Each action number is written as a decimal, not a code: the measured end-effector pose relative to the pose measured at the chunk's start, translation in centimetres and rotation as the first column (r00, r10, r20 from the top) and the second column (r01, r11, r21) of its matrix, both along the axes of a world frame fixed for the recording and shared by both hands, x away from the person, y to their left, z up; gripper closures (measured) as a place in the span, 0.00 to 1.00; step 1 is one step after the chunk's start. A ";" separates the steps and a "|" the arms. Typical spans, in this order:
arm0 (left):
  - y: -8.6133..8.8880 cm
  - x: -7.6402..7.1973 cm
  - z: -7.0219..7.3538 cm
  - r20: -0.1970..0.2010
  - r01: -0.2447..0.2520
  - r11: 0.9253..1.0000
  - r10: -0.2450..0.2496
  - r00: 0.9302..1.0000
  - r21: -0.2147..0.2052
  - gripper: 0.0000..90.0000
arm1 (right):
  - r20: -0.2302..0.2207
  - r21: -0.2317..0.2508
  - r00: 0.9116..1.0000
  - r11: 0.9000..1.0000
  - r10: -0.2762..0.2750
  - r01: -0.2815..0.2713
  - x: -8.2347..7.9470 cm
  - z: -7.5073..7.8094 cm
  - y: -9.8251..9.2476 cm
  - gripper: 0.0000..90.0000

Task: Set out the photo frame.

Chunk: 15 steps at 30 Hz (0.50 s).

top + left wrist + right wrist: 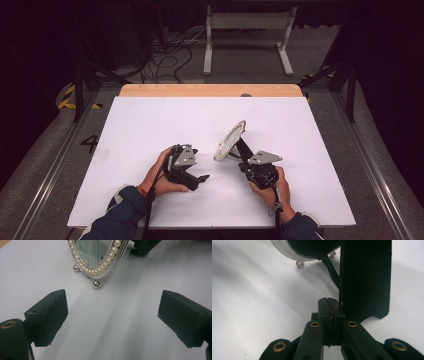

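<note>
Mirror (230, 139) looks about set up — it's standing tilted on the surface (150, 130), just ahead of the left gripper (202, 178), whose jaws are spread wide with nothing in them. Right gripper (329, 315) sits low behind it — jaws clenched, beside the black stand (364, 277).

Mirror (230, 140) stands mid-table (150, 125); left gripper (202, 178) left of it, right gripper (243, 165) behind.
</note>
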<state>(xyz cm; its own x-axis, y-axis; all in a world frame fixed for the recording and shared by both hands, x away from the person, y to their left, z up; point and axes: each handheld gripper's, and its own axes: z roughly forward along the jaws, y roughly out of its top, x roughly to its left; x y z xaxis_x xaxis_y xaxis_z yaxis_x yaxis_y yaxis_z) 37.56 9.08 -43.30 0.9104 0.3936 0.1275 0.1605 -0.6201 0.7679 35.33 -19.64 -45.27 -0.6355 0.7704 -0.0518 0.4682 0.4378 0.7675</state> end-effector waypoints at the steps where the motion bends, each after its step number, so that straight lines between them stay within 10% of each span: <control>1: 0.2 -0.1 0.0 -0.004 -0.002 1.000 0.002 1.000 -0.002 0.11 | 0.000 -0.001 1.000 1.000 0.003 -0.003 0.0 0.0 0.0 1.00; 15: 2.5 -1.4 -0.6 -0.004 -0.014 1.000 0.014 1.000 -0.003 0.12 | -0.004 -0.015 1.000 1.000 0.019 -0.019 0.6 0.0 -0.7 0.99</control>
<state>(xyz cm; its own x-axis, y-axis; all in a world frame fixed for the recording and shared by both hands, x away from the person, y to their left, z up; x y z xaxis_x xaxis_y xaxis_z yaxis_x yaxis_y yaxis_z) 36.18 11.54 -43.90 0.9053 0.4068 0.1223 0.1724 -0.6152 0.7693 35.90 -20.37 -45.27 -0.6504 0.7571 -0.0606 0.4623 0.4580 0.7593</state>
